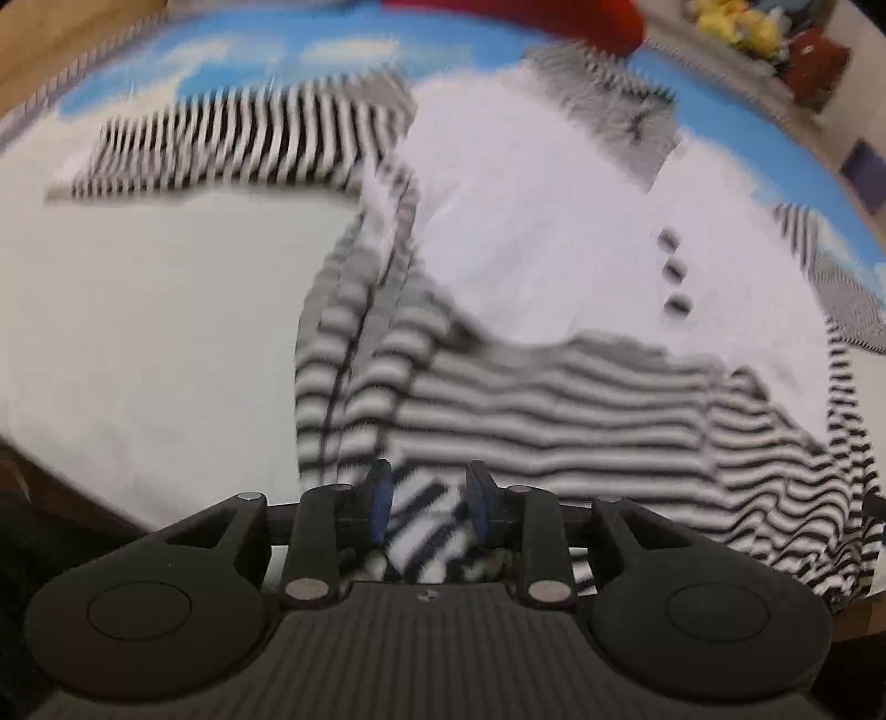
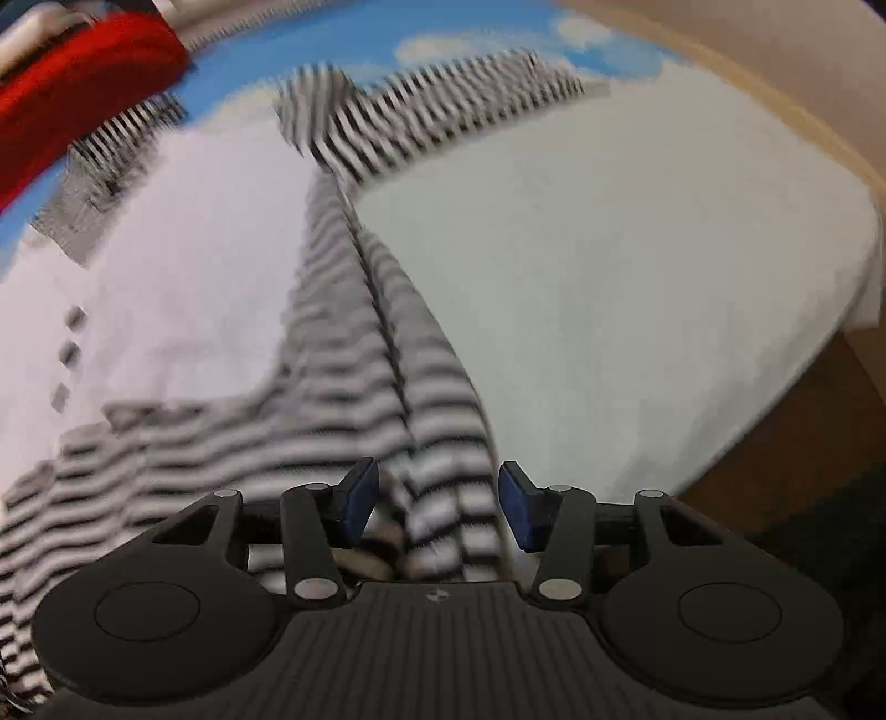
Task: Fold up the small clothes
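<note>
Both wrist views are blurred, so fine detail is uncertain.

Left wrist view, left to right: bare white sheet (image 1: 138, 343) of the bed, with a blue cloud-print cover (image 1: 343, 33) at its far edge. 1 striped sleeve (image 1: 243, 144) lies stretched flat across the sheet to the left. The striped garment (image 1: 554, 399) has a plain white front panel (image 1: 554, 232) carrying 3 small dark buttons (image 1: 675, 271). Its striped lower part is drawn up toward the camera. The left claw (image 1: 429, 507) is pinching a bunch of the striped hem between its blue pads (image 1: 379, 498); cloth fills the narrow gap. Far right: a red cloth (image 1: 581, 22) and some yellow soft toys (image 1: 736, 22), well apart from the work.

Right wrist view, left to right: the same red cloth, the white panel, then a raised ridge of striped fabric (image 2: 387, 343) running from the far sleeve down to the right claw (image 2: 437, 512). Its pads (image 2: 354, 498) stand wider apart; striped cloth sits between them, but whether they press on it cannot be told.

Judgement on progress: early. The garment is spread on the bed, sleeves still out, no finished fold visible. The hem looks lifted at 2 points, likely for a first fold. Sleeves and the remaining folds are left.
</note>
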Demonstrator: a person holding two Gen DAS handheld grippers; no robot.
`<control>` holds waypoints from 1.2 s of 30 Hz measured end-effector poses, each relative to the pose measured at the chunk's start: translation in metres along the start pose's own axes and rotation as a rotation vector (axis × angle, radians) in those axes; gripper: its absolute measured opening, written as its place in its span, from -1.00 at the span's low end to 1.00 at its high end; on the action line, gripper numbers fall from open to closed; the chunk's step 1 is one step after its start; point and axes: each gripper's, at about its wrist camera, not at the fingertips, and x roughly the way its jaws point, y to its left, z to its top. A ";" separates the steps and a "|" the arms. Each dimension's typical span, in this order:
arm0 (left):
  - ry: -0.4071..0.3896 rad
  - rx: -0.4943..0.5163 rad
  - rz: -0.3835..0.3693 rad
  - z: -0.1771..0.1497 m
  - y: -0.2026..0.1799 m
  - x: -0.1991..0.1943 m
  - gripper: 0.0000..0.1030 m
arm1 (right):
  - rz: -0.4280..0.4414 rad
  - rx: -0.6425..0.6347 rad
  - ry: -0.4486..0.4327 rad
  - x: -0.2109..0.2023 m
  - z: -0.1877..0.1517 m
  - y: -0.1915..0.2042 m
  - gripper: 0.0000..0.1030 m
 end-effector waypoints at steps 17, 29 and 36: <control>-0.277 0.051 0.056 0.028 -0.002 -0.056 0.60 | 0.175 -0.064 -0.422 -0.070 0.009 0.029 0.09; -0.592 0.285 0.101 0.110 0.014 -0.120 0.66 | 0.240 -0.099 -0.469 -0.095 0.009 0.034 0.09; -0.486 0.415 0.058 0.139 0.037 -0.027 0.66 | 0.177 -0.137 -0.509 -0.098 0.006 0.033 0.09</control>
